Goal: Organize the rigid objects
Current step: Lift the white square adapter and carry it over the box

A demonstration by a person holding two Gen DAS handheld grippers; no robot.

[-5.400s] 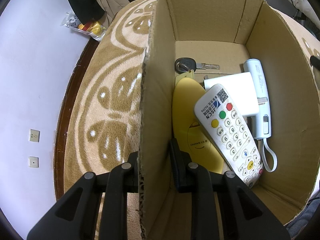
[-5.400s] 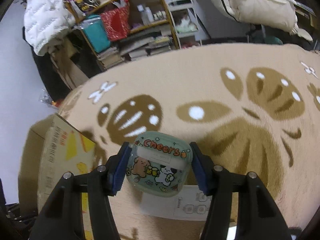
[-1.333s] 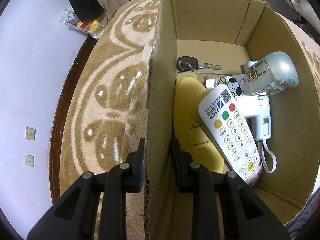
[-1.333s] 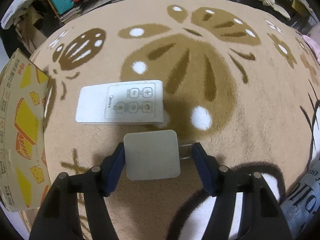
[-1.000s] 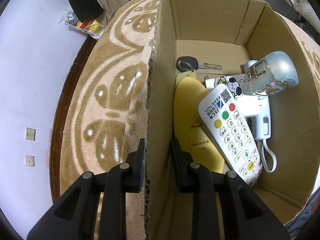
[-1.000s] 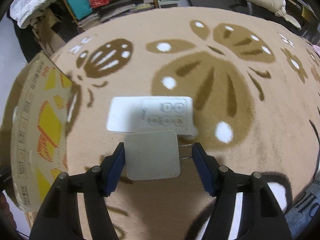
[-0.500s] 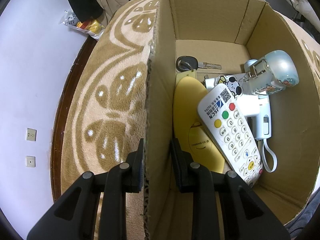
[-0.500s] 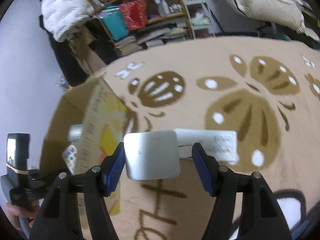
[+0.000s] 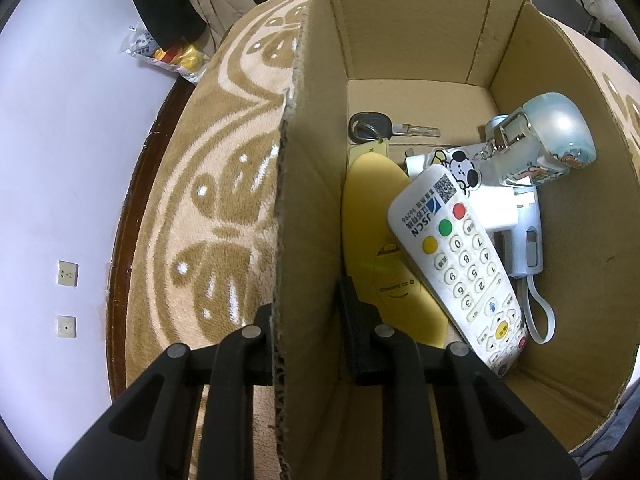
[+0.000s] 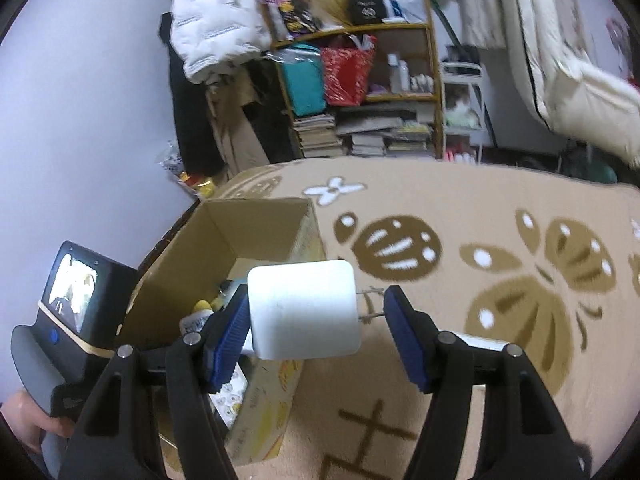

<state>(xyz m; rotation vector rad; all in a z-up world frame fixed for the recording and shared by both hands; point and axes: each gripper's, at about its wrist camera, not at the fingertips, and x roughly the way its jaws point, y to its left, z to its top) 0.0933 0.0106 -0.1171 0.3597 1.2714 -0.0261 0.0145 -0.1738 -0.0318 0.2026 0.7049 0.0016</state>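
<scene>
Box (image 9: 400, 48): on carpet (image 9: 224, 184), shelf (image 10: 360, 92) behind.
In box: remote (image 9: 460, 264) atop disc (image 9: 380, 240); key (image 9: 384, 126) behind; case (image 9: 548, 136) at right.

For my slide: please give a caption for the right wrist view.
Right gripper carries a white plug adapter toward the open cardboard box.

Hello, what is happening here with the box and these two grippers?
A person is tidying small items into a cardboard box. The left gripper clamps the box's side wall. The right gripper carries a white charger, prongs toward its right finger, above the carpet near the box. A remote, a key and an earbud case lie inside.
</scene>
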